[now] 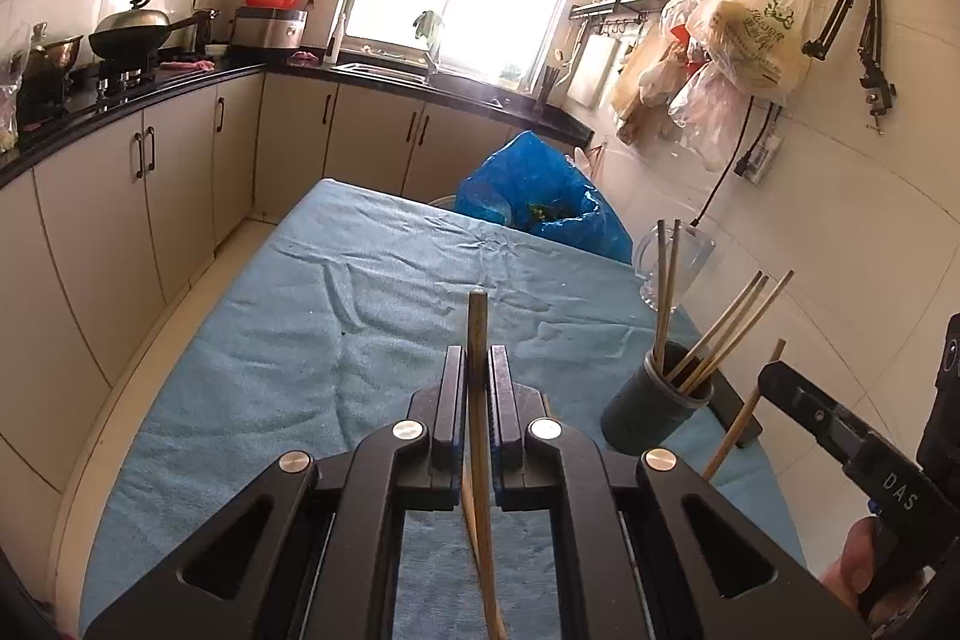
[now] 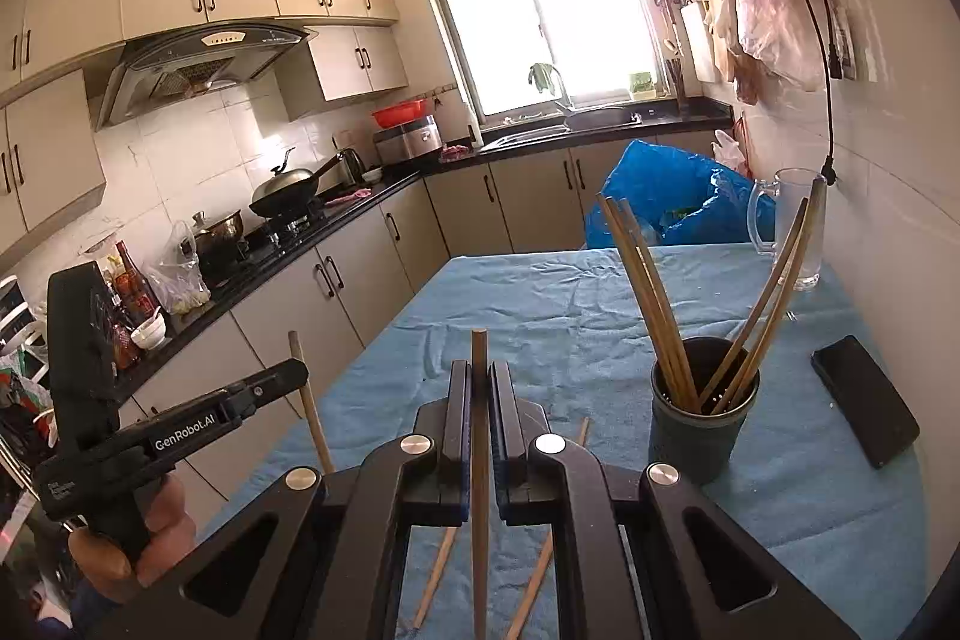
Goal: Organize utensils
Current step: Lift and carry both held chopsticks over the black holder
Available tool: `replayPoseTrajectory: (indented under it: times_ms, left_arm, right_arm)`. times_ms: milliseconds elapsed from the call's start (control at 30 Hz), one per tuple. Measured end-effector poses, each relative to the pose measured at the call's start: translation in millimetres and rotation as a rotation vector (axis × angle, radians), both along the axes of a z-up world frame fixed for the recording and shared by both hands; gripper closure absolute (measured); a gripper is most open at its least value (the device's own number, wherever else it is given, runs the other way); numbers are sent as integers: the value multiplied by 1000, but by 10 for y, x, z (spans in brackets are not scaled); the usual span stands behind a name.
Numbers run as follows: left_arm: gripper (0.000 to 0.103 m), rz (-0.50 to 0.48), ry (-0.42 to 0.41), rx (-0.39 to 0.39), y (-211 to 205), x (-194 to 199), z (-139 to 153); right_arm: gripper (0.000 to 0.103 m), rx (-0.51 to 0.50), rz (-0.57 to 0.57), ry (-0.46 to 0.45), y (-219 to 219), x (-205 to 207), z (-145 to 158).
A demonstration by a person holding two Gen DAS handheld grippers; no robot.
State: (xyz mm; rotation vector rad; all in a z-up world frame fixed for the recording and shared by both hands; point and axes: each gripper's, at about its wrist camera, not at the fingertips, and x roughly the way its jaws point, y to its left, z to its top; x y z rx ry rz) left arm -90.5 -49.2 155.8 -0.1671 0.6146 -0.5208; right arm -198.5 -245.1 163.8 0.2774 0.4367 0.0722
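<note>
My left gripper (image 1: 478,361) is shut on a wooden chopstick (image 1: 478,328) that stands up between its pads, above the blue cloth. My right gripper (image 2: 479,376) is shut on another chopstick (image 2: 479,358), also upright. A dark cup holder (image 2: 702,424) with several chopsticks in it stands on the cloth to the right of both grippers; it also shows in the left wrist view (image 1: 657,412). Two loose chopsticks (image 2: 438,574) lie on the cloth under my right gripper. The left gripper body (image 2: 180,430) shows at the left of the right wrist view.
A black phone (image 2: 864,400) lies right of the holder. A clear glass mug (image 2: 795,226) stands near the wall. A blue plastic bag (image 1: 540,196) sits at the table's far end. The table is covered by a blue cloth (image 1: 300,340). Kitchen counters run along the left.
</note>
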Motion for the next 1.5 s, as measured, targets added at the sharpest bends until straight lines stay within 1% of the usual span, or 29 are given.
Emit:
replayPoseTrajectory:
  times_ms: [400, 867, 1233, 1367, 1500]
  left_arm:
    - [97, 5, -21, 4, -11, -69, 108]
    - [97, -32, -46, -17, -188, -67, 352]
    - [97, -90, -64, -35, -444, -27, 637]
    - [97, -110, -82, -41, -569, -22, 788]
    - [97, -134, -116, -53, -728, -30, 999]
  right_arm:
    - [97, 21, -1, -37, -68, -124, 57]
    - [97, 53, -79, -106, -417, -358, 257]
    - [97, 41, -190, -179, -778, -607, 553]
    - [97, 46, -217, -201, -907, -648, 666]
    - [97, 37, -241, -234, -1009, -678, 831]
